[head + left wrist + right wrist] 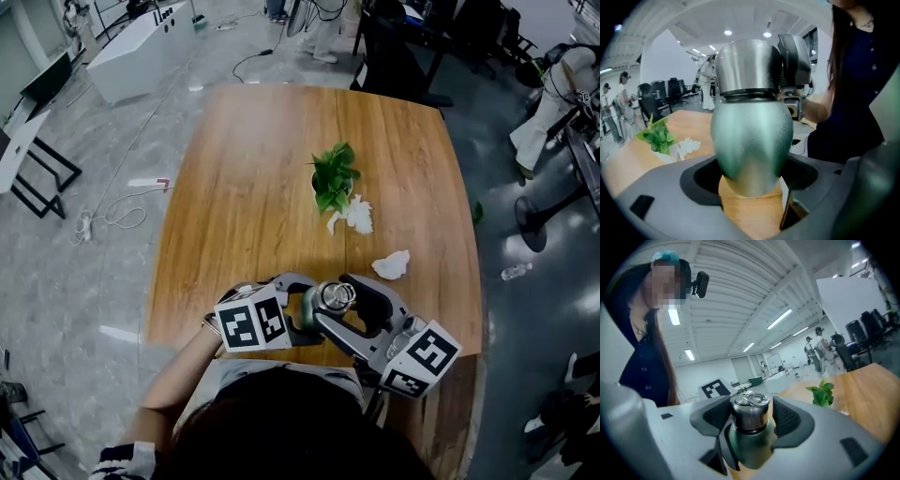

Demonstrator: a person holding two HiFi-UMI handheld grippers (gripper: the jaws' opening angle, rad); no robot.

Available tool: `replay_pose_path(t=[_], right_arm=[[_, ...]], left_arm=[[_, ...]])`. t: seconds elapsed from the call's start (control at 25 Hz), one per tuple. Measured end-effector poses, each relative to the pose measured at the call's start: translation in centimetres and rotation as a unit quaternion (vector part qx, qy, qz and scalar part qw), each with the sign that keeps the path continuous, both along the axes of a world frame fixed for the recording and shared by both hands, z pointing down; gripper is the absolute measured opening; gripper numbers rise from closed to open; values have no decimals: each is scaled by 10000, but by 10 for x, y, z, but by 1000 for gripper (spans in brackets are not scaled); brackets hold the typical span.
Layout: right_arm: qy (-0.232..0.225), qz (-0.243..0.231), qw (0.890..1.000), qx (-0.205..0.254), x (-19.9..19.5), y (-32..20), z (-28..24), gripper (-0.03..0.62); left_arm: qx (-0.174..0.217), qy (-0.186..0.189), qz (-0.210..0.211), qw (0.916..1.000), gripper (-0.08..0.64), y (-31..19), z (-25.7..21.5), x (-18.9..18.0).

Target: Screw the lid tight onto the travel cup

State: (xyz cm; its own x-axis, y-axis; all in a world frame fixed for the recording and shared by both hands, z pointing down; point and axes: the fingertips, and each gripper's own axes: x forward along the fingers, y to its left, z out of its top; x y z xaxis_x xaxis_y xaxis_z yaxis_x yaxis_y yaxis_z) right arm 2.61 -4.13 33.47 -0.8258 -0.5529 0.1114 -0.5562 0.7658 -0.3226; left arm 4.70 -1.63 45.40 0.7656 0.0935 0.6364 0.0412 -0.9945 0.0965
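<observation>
Left gripper (752, 176) fingers clamp the travel cup (752, 140) on the counter (244, 187); we find right gripper (751, 417) fingers gripping its lid (749, 408).

Left gripper (314, 309): grey moulded shell; white cube (251, 323) printed with black square markers. Right gripper (336, 302): matching shell and cube, ribbed black pads (785, 418) fitted. Dark navy buttoned top (862, 93) is worn.

Wooden table (244, 187), grain running lengthwise, near corners rounded. Small potted plant (335, 178) stands near its middle. Crumpled white paper (356, 216) lies touching the pot on its near side. A second white wad (392, 265) lies apart, nearer the right edge. Travel cup (752, 140) stands upright at the near edge, base on the wood.
</observation>
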Motion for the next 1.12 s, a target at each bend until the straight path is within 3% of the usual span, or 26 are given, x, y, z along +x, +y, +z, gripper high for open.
replay_pose_path(t=[0.12, 0.24, 0.32, 0.4, 0.52, 0.64, 0.72, 0.8, 0.92, 1.0, 1.12], right_arm=[[185, -236, 9994, 151, -2, 3, 1, 268], [300, 512, 9978, 282, 4, -10, 4, 267], [365, 1070, 9933, 244, 8, -19, 8, 267], [485, 1331, 9897, 228, 10, -23, 12, 267], [665, 997, 9925, 257, 6, -16, 14, 268], [534, 211, 9982, 187, -2, -4, 11, 268], [382, -142, 9990, 156, -6, 1, 9, 268], [435, 42, 9987, 245, -5, -2, 9, 268], [753, 909, 9924, 342, 1, -16, 17, 268], [835, 1202, 9886, 348, 2, -20, 20, 268], [612, 816, 9944, 269, -2, -13, 14, 268]], left_arm=[[16, -44, 169, 9998, 383, 4, 3, 3], [159, -193, -516, 9984, 385, -12, 8, 5], [379, -353, -1041, 9932, 385, -26, 11, 4], [648, -575, -1323, 9874, 385, -35, 15, -1], [675, -624, -1110, 9896, 383, -33, 17, -5], [149, -148, -353, 9992, 384, -11, 7, -2], [-170, 98, 15, 9998, 383, 3, 0, 2], [-212, 94, -113, 9997, 384, 2, 0, 5], [173, -228, -897, 9956, 384, -20, 7, 4], [411, -364, -1188, 9914, 385, -30, 11, 3], [150, -144, -760, 9969, 384, -18, 6, 4]])
